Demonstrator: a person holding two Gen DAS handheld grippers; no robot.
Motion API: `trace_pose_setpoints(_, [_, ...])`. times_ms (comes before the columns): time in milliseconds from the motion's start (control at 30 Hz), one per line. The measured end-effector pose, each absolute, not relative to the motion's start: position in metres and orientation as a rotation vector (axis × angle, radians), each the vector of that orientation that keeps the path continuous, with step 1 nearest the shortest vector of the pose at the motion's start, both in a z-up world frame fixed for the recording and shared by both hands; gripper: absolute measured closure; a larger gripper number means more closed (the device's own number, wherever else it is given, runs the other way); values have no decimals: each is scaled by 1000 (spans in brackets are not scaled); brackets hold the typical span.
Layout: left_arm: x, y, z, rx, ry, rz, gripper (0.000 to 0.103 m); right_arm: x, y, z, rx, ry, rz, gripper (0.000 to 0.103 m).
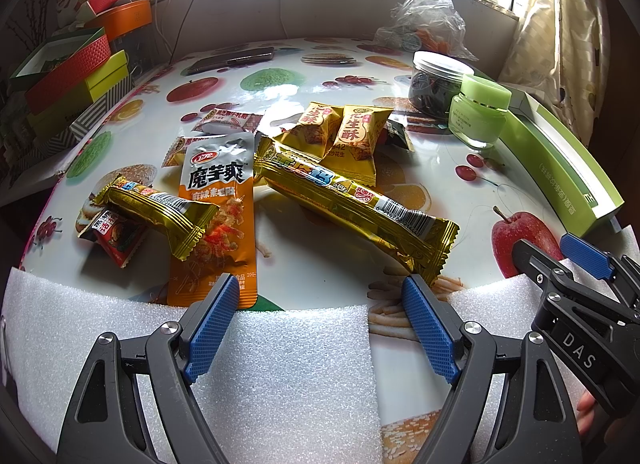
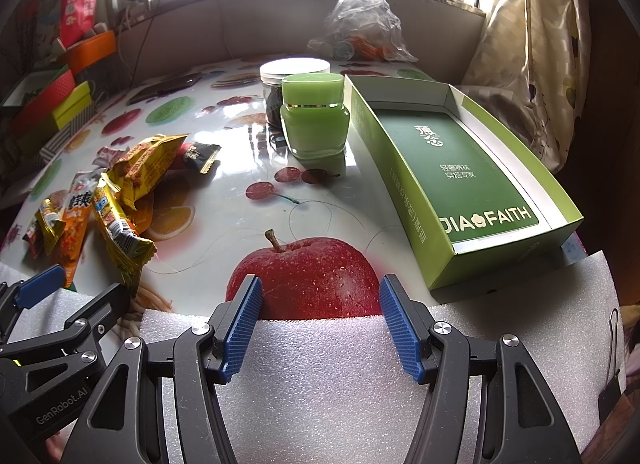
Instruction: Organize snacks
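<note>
A heap of snack packets lies mid-table: a long gold bar, a shorter gold bar, an orange pouch, two yellow peanut packets and a small red packet. The heap also shows at the left in the right wrist view. My left gripper is open and empty, just short of the heap over white foam. My right gripper is open and empty near the table's front edge, left of an open green box that has nothing in it.
A green glass jar and a clear jar with a white lid stand behind the box. A plastic bag sits at the back. Stacked coloured boxes line the left edge. White foam sheets cover the front edge.
</note>
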State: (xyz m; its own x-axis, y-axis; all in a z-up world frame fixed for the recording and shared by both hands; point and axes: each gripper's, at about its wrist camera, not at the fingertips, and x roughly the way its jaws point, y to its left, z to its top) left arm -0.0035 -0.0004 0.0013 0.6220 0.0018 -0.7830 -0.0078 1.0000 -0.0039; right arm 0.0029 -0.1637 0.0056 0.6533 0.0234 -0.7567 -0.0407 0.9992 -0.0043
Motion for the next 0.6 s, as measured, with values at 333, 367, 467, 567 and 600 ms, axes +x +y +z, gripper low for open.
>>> trace_pose_setpoints(333, [-1,2,4,0,911,-10,19,3,-164,5,-25,861,38,42])
trace_pose_setpoints(367, [-1,3,5,2,919,-17,19,3,-164,5,-25,862,39,42])
trace_pose_setpoints(467, [0,6,6,-2,937,-42,19,1,-161,10,-41,864,51,42])
trace_pose_setpoints(567, [-2,16,12,-27,938,-46,19,5,-154,15,-51,844,103,42])
trace_pose_setpoints(600, [-4,20,15,-35,936,-44,19,7,-149,19,-64,826,124,42])
